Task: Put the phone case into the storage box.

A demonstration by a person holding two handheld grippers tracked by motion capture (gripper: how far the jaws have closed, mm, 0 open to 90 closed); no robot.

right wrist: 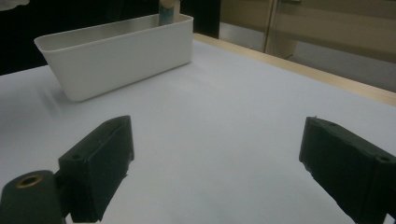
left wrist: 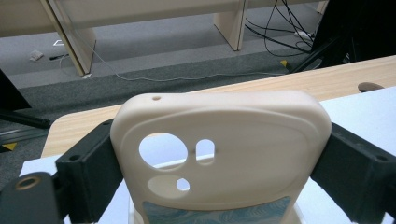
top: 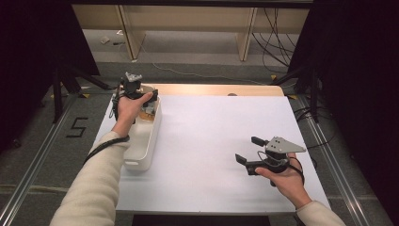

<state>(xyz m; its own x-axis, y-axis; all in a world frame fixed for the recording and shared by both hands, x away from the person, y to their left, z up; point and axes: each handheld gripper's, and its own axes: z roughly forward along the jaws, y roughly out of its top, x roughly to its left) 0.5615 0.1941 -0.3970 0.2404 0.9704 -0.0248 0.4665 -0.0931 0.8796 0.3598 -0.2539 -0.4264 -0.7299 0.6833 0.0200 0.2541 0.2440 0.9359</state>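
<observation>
A cream phone case (left wrist: pixel 243 140) with round camera cut-outs stands upright between the black jaws of my left gripper (left wrist: pixel 219 179), touching both of them. A blue patterned strip shows at its bottom edge. In the high view the left gripper (top: pixel 133 89) is over the far end of a white bin (top: pixel 141 157) at the table's left side. My right gripper (top: pixel 248 149) hovers low over the white table top at the front right. Its jaws stand wide apart with nothing between them (right wrist: pixel 224 158).
The long white bin (right wrist: pixel 121 56) lies along the left edge of the white sheet (top: pixel 211 141); a cream and blue object (right wrist: pixel 167 11) rises at its far end. A wooden table edge (top: pixel 211 89) runs along the back. Beyond it are floor, cables and shelf legs.
</observation>
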